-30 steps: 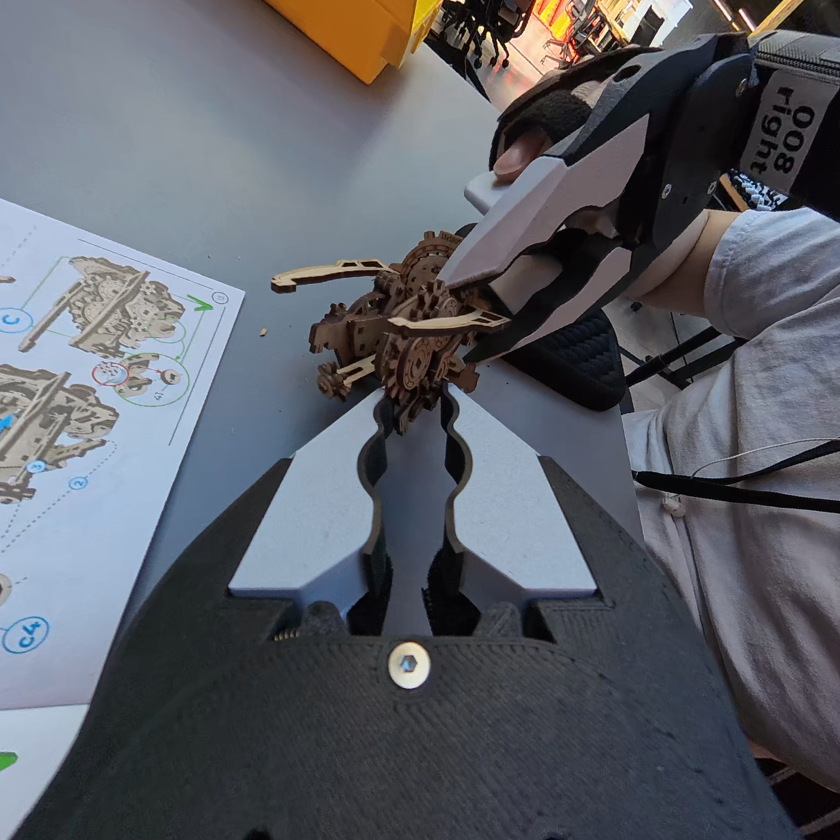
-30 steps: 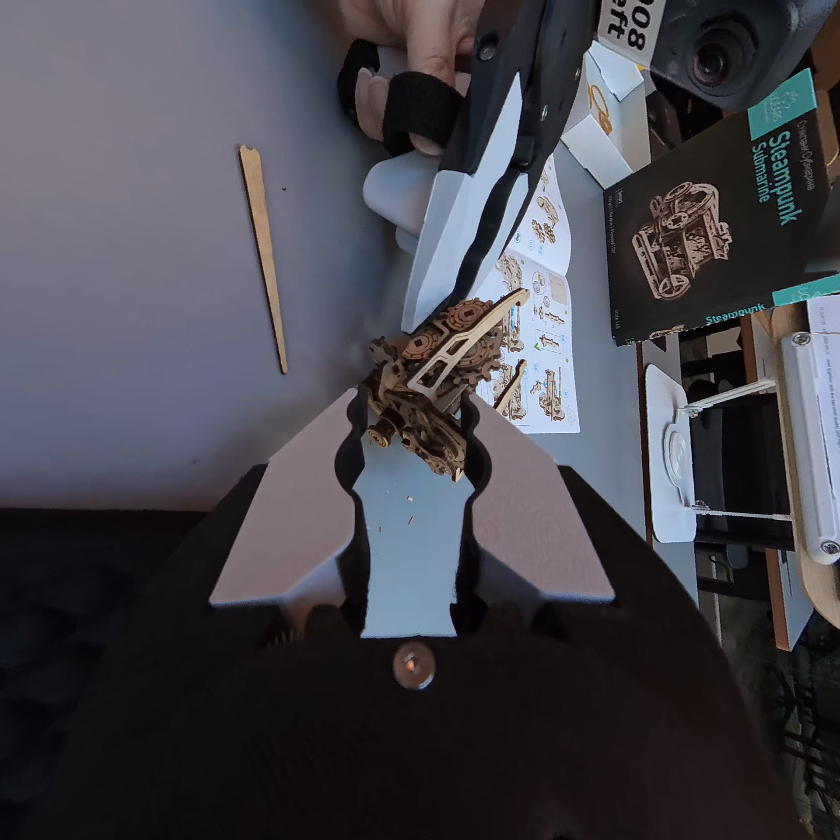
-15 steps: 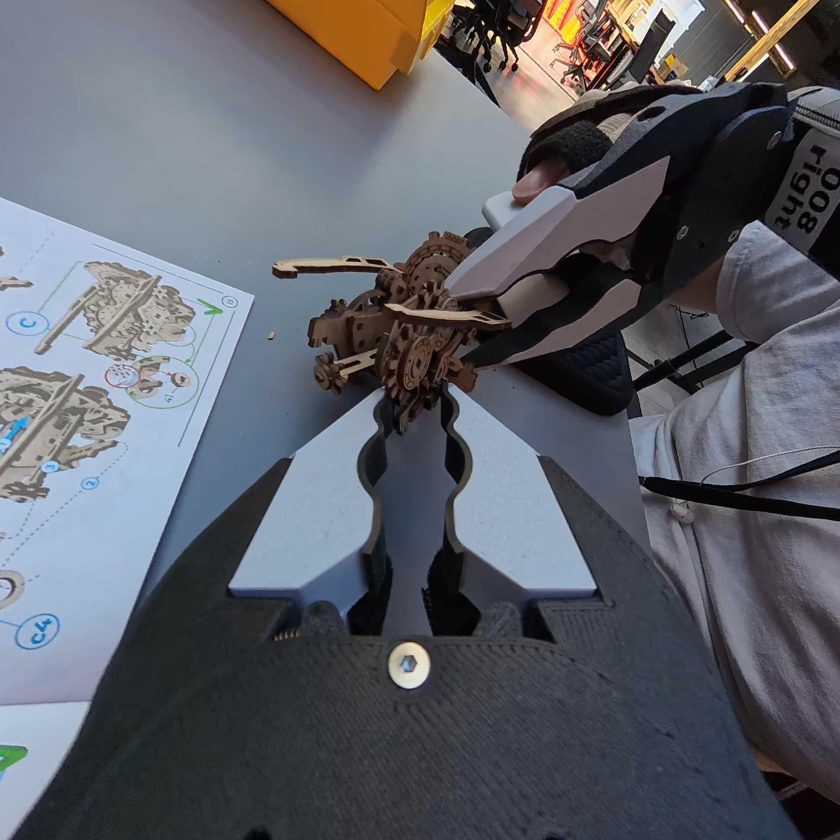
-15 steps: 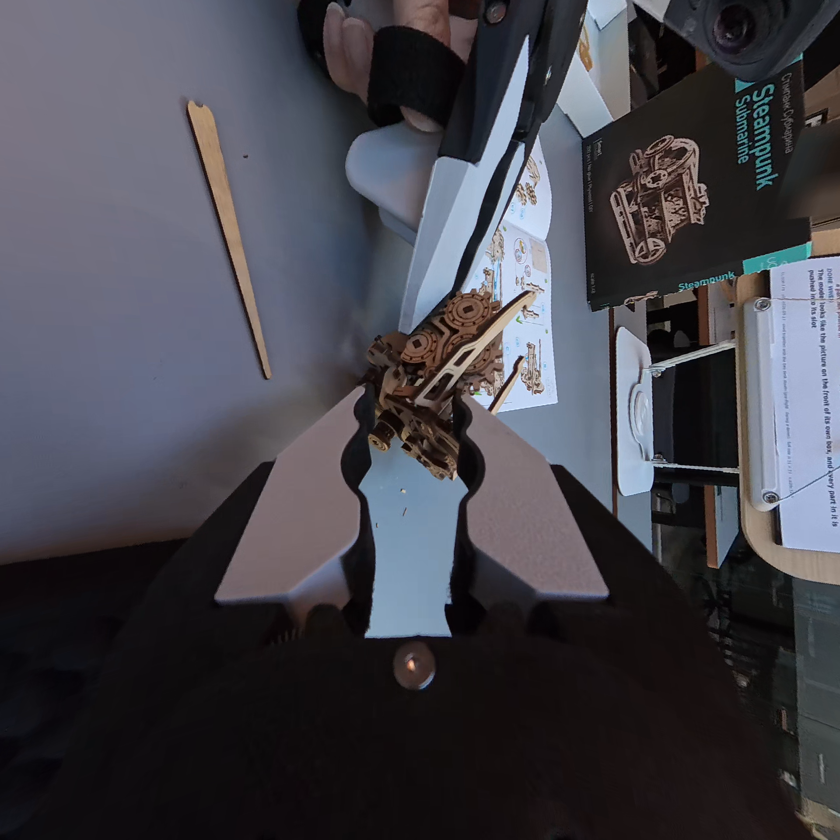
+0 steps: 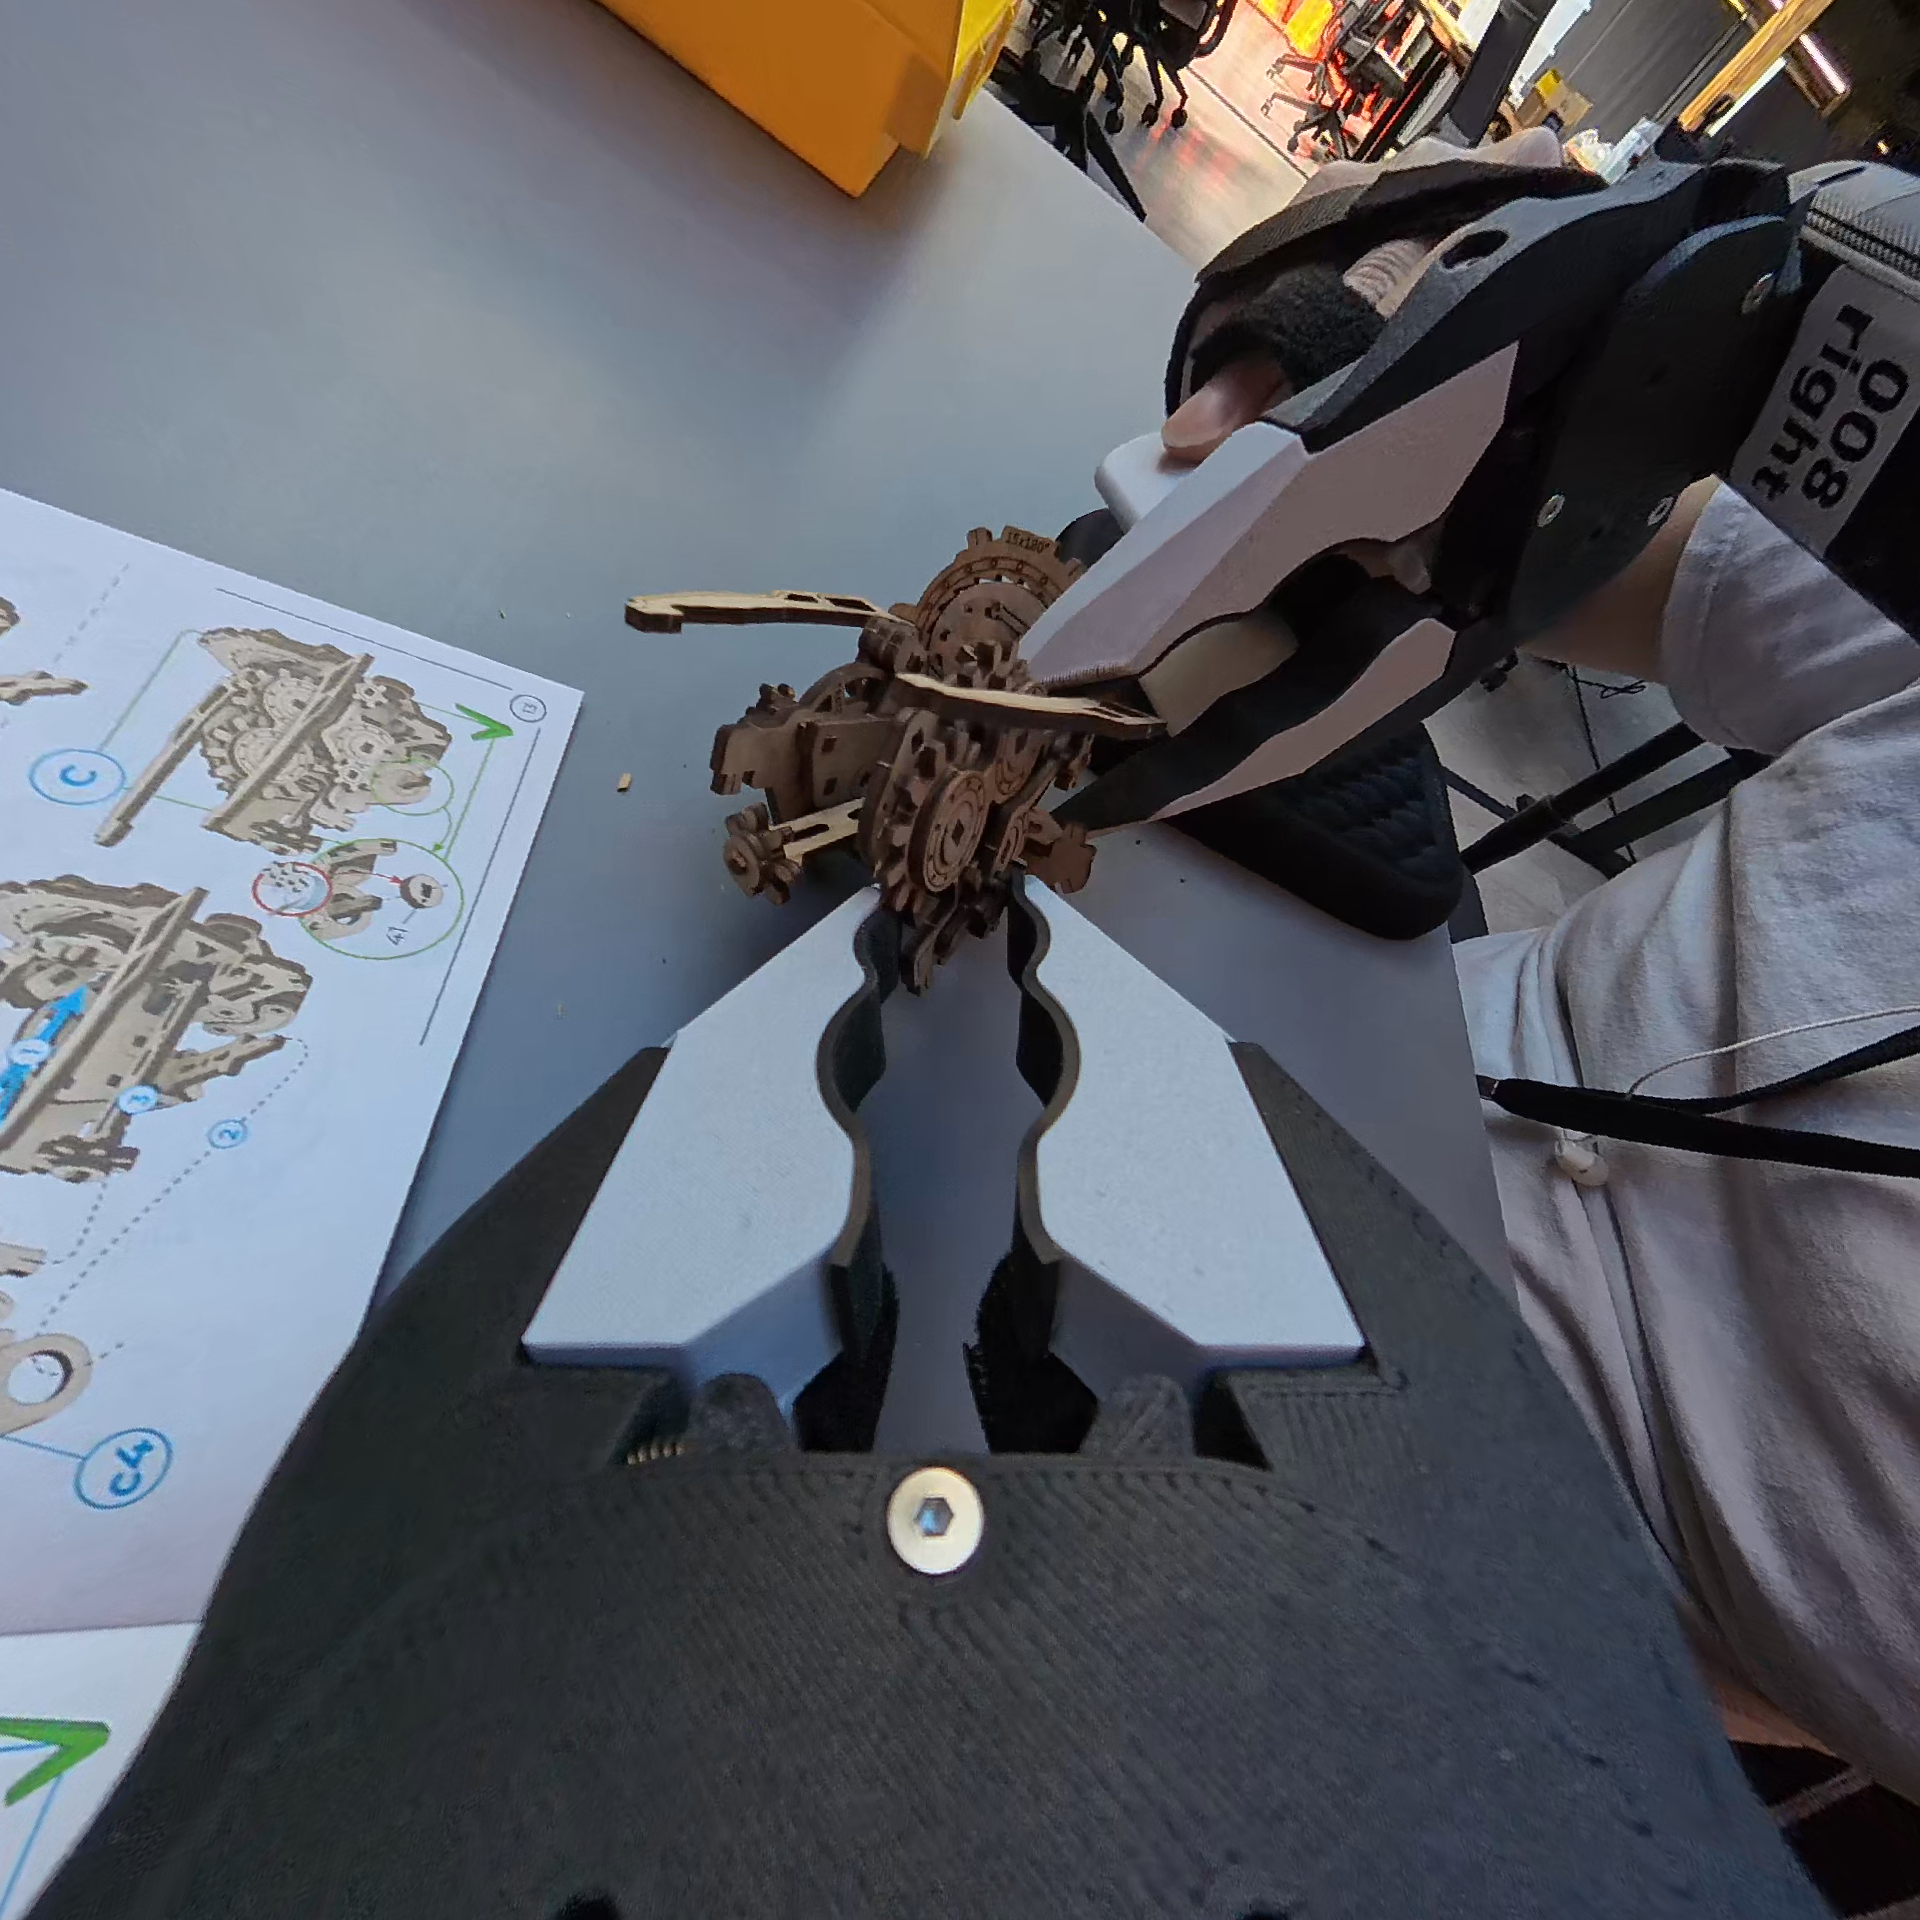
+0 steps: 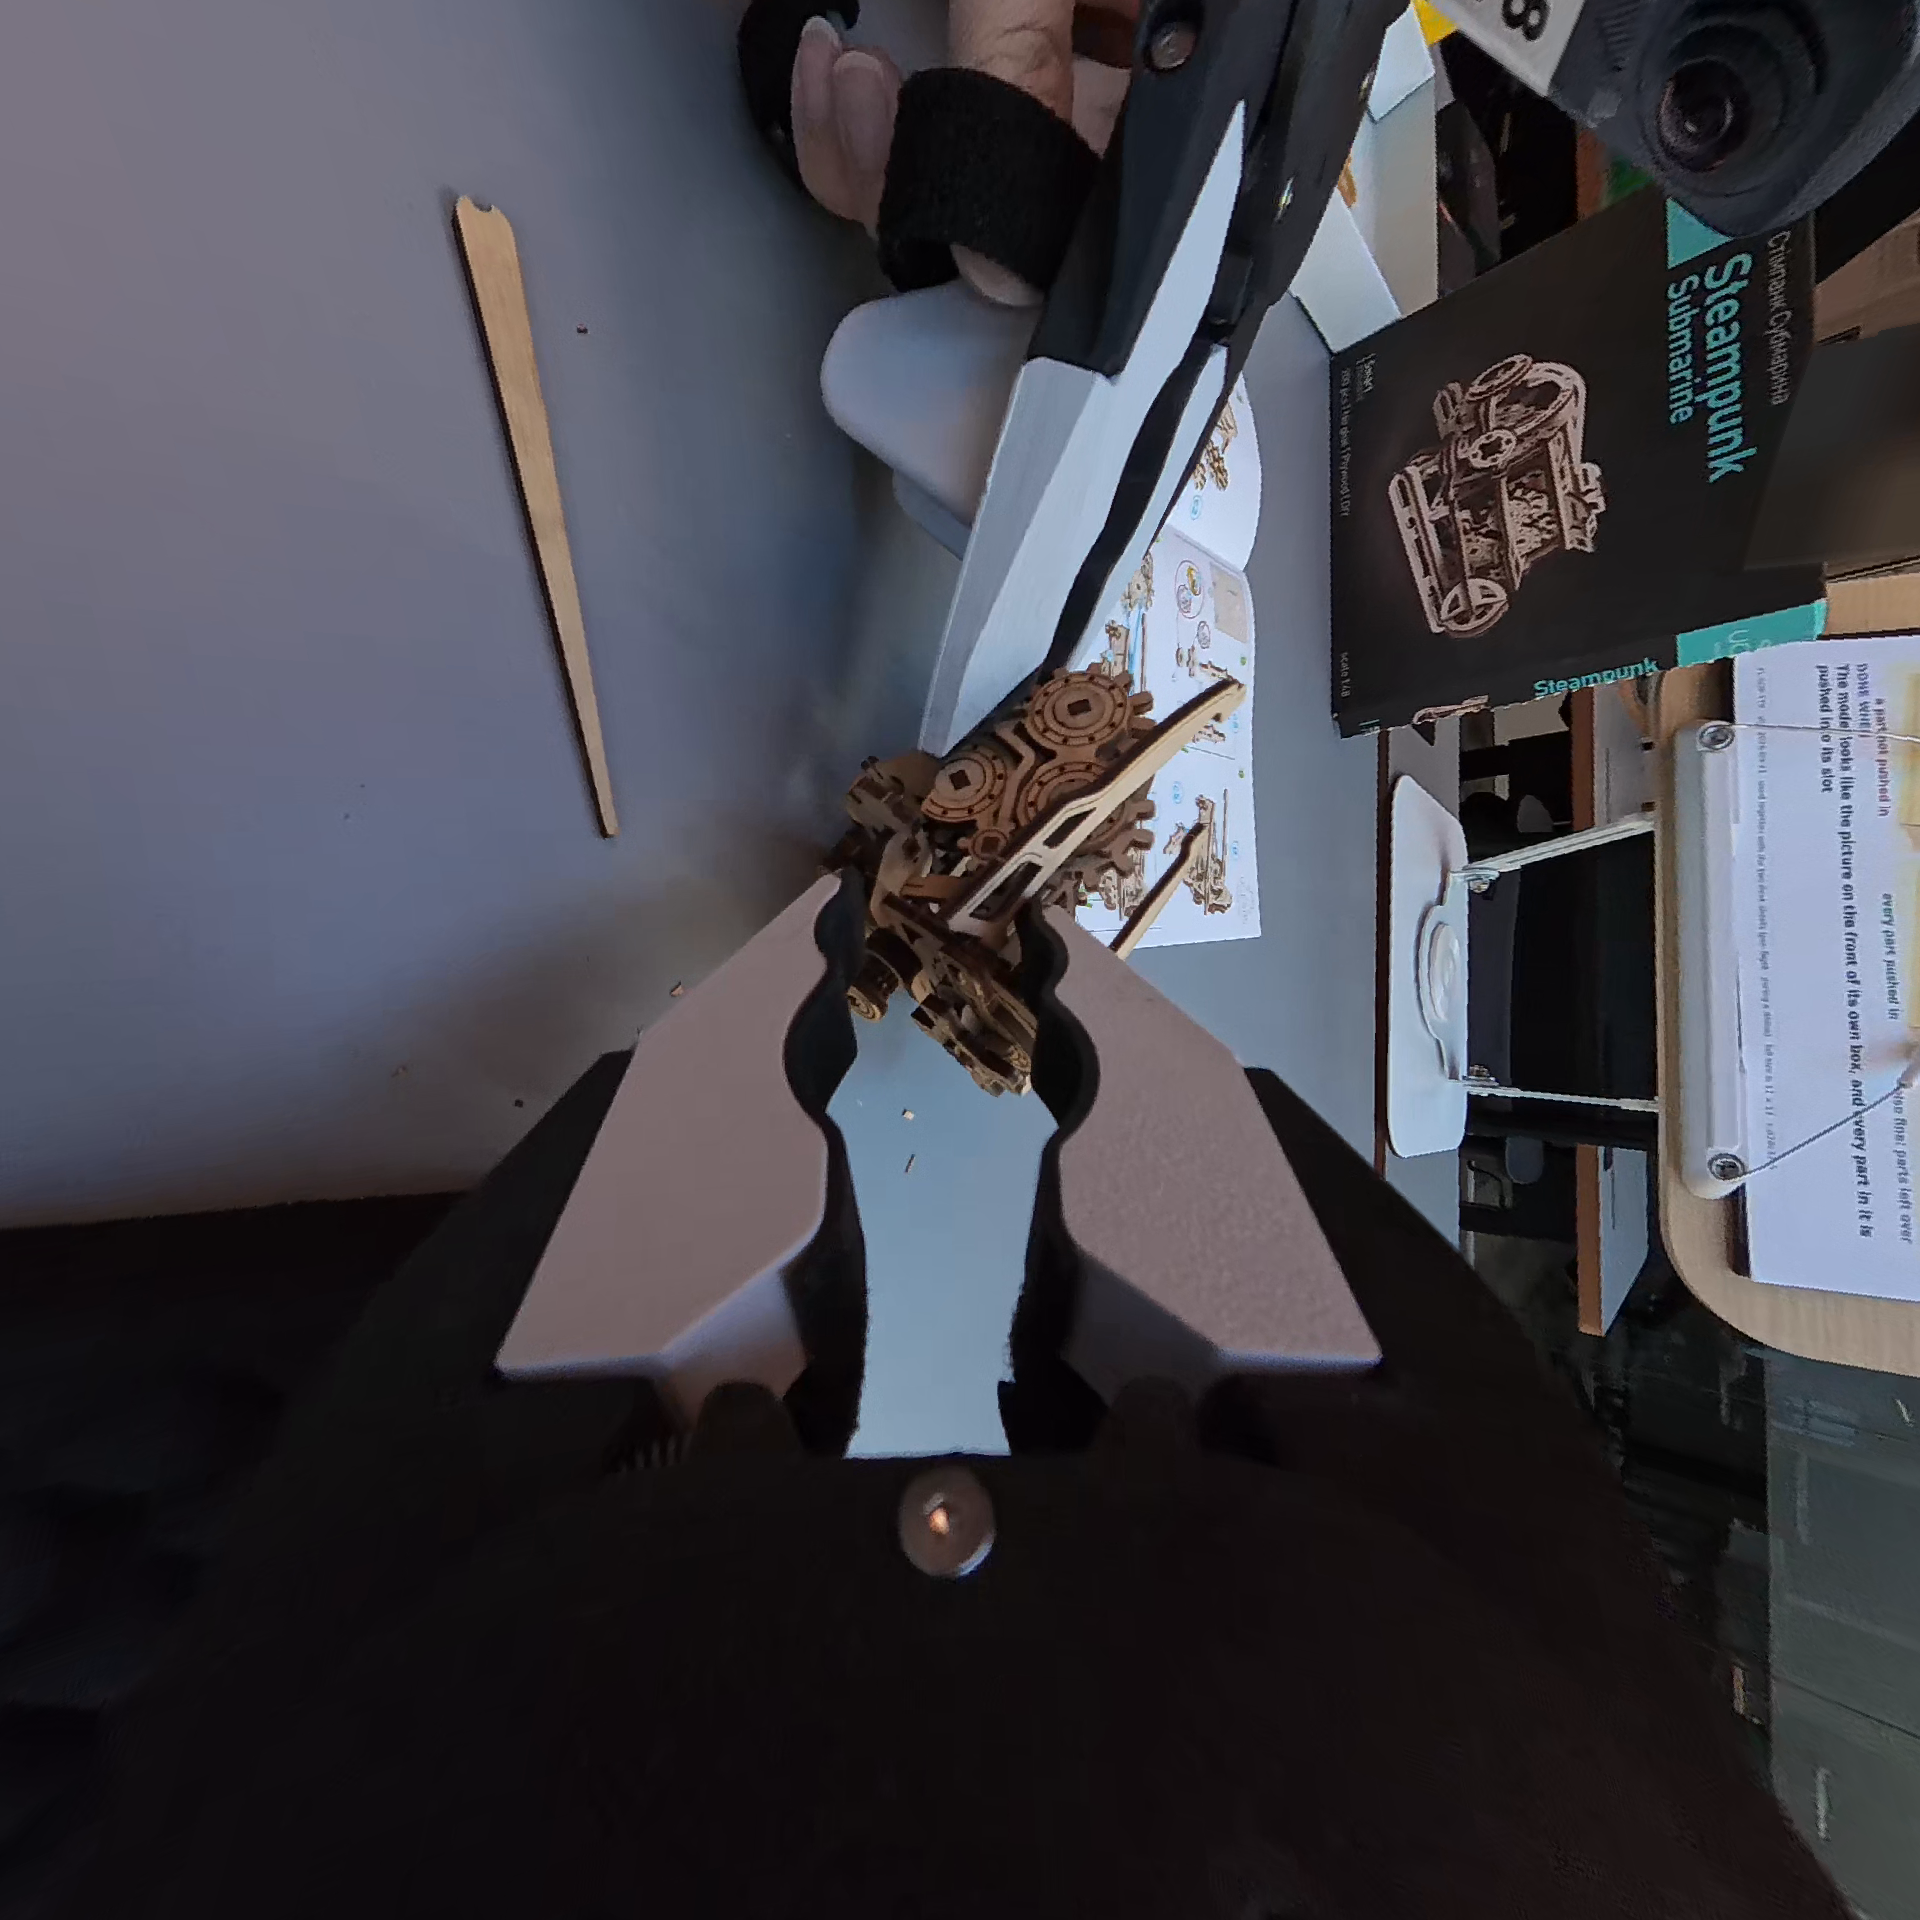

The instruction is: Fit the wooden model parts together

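Since a second ago little has changed: both your hand-held grippers keep their hold on the wooden model (image 5: 914, 769), and the right one has only drifted slightly, its body sitting a bit higher in the left wrist view. Your left hand-held gripper (image 5: 940, 914) pinches the model's lower gear edge between its tips, just above the grey worktop (image 5: 416, 364). Your right hand-held gripper (image 5: 1081, 743) comes in from the right, angled downward, and its jaws close on the model's far side by the pale curved arm (image 5: 1023, 701). The instruction sheet (image 5: 208, 935) lies flat to the left. In the right wrist view, a loose wooden strip (image 6: 535, 509) lies well apart.
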The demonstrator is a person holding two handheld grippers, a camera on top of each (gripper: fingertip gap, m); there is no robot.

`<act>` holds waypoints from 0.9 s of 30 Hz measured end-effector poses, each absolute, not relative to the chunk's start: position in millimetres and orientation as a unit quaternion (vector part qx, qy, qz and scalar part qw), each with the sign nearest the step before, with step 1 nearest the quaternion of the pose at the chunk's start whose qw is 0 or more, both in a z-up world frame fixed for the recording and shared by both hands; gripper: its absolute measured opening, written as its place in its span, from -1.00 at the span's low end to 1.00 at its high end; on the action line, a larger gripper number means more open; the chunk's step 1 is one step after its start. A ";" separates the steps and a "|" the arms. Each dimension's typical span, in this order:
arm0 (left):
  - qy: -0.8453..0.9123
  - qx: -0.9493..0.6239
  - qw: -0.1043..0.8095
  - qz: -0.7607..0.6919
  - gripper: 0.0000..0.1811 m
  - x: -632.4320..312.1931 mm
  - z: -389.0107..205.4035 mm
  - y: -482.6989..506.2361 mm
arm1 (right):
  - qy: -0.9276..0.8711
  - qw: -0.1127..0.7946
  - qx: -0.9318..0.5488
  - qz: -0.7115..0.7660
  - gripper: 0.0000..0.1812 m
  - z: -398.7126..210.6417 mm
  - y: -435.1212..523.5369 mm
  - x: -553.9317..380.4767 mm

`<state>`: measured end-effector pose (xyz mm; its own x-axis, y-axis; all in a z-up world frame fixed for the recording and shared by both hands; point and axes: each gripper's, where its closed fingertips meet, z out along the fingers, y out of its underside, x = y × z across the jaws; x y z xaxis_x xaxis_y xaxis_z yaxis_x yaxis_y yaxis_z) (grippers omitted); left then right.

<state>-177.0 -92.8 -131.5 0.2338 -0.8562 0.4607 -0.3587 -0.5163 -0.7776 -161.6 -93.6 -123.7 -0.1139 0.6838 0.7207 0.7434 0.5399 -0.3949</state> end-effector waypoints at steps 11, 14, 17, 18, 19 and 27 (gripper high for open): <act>0.411 -0.738 0.272 -0.461 -0.80 -176.4 -131.1 -92.9 | -0.757 0.459 -0.463 -0.044 -0.71 -124.2 -94.0 -159.5; 0.406 -0.737 0.277 -0.464 -0.80 -176.3 -129.4 -91.5 | -0.762 0.461 -0.452 -0.045 -0.90 -123.9 -95.3 -158.9; 0.415 -0.737 0.277 -0.456 -0.79 -178.0 -131.5 -92.8 | -0.764 0.466 -0.443 -0.050 -0.89 -122.7 -94.6 -160.1; 0.417 -0.738 0.277 -0.453 -0.79 -178.8 -132.5 -92.9 | -0.765 0.461 -0.448 -0.045 -0.87 -124.5 -94.8 -160.5; 0.414 -0.738 0.276 -0.456 -0.79 -178.7 -132.7 -92.8 | -0.764 0.457 -0.454 -0.042 -0.87 -124.4 -94.9 -160.7; 0.406 -0.737 0.279 -0.462 -0.79 -178.0 -130.7 -92.2 | -0.750 0.468 -0.466 -0.030 -0.78 -116.6 -92.4 -161.1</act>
